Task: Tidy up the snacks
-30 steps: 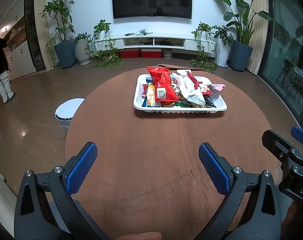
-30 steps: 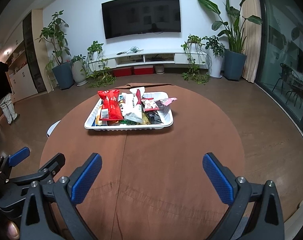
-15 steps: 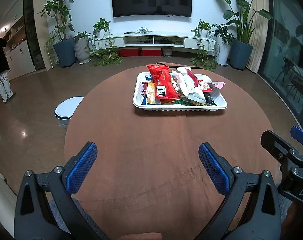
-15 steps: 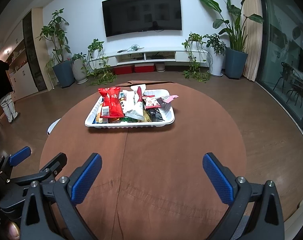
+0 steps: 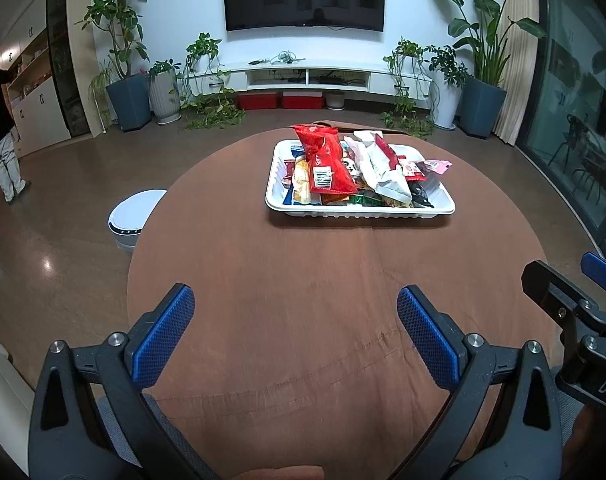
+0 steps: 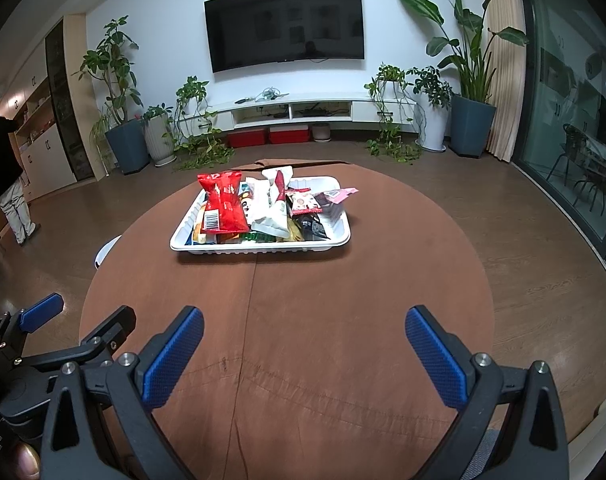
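A tray sits on the table, toward its far side. Snack packets lie heaped in the tray. Left of the table, a bin stands on the floor.

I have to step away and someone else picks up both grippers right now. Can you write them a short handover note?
Left gripper: open, empty, held over the near part of the table.
Right gripper: open, empty, beside the left one at the same near edge.
Snacks: all heaped in the white tray on the far half of the round brown table; a red bag lies on top at the tray's left, a white packet in the middle, a small pink packet over the far right rim.
Done: nothing sorted or gripped yet.
Left: reach to the tray and organize the snacks.
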Motion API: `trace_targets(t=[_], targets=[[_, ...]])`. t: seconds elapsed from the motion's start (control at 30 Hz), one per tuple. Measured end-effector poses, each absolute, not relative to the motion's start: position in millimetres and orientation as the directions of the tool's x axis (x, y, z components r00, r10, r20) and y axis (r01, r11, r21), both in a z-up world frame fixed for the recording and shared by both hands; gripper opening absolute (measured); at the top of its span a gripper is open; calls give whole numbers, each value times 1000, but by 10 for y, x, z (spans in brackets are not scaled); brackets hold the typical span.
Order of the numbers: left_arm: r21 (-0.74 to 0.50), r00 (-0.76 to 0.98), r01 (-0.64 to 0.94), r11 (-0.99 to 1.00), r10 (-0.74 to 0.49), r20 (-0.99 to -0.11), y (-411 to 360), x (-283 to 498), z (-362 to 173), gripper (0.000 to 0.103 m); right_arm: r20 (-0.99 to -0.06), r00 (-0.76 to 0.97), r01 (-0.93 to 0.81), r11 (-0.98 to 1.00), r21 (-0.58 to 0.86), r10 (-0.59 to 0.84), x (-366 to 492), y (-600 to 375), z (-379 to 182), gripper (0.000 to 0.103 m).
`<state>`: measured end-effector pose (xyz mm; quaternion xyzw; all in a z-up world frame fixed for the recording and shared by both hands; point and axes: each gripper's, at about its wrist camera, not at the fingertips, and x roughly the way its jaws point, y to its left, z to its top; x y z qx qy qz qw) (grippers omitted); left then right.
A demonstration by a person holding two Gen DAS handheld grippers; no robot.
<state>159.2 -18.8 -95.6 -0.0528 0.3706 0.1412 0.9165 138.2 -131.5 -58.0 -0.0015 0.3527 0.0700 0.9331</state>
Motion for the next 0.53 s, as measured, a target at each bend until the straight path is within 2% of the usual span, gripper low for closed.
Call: trace_targets(t=[0.53], targets=[[4, 678, -294, 956, 211, -704, -169, 1639, -1031, 103, -680, 720, -131, 989, 63, 138, 1420, -1389, -711, 103]])
